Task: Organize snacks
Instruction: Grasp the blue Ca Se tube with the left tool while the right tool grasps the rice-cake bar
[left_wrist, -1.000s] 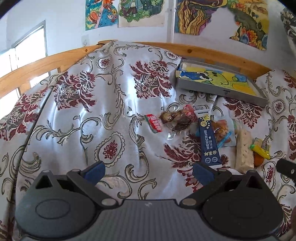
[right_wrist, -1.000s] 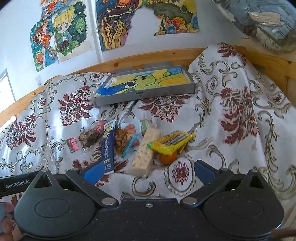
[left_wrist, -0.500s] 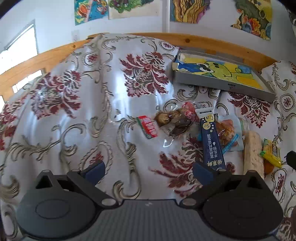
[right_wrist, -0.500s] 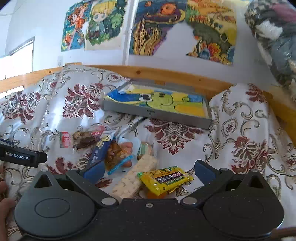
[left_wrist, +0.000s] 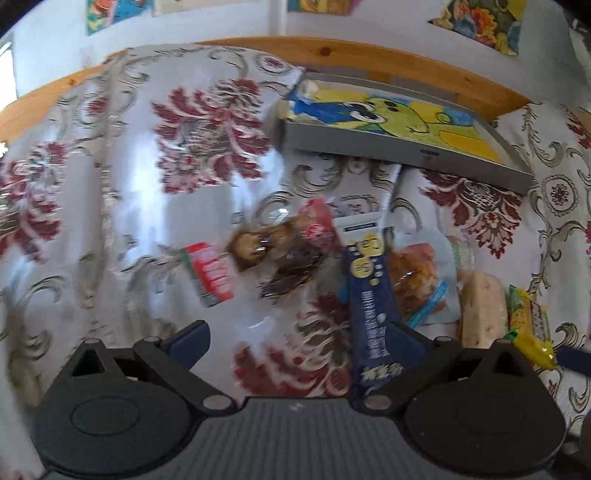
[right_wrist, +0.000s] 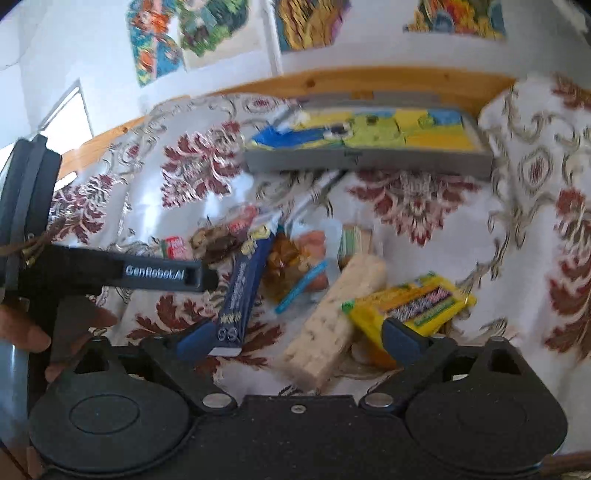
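Left gripper (left_wrist: 295, 341): fingers spread wide, nothing between them — hovers over the cloth near the navy bar's near end.
Right gripper (right_wrist: 299, 338): released, fingers wide apart; hovers low over the pale wafer bar, grasping nothing.
Cloth (left_wrist: 129, 177): white with dark-red floral print, draped over the whole surface.
Grey tray (left_wrist: 399, 147): far side, just before the wooden rail (left_wrist: 332, 51); lined with a yellow-and-blue cartoon picture, no snacks inside.
Snack cluster: lies on the cloth, near side of the tray, all loose.
Red-and-white packet (left_wrist: 210, 275): leftmost, slightly apart from the rest.
Brown clear-wrapped snacks (left_wrist: 277, 251): just right of the red packet.
Navy bar (left_wrist: 369, 295): long, runs near to far, middle of the cluster.
Orange snack bag (left_wrist: 417, 277): touching the navy bar's right edge.
Pale wafer bar (right_wrist: 332, 321): right of the bag, tilted.
Yellow packet (right_wrist: 410, 302): rightmost — overlaps the wafer bar's right side.
Wall posters (right_wrist: 192, 33): colourful, blurred.
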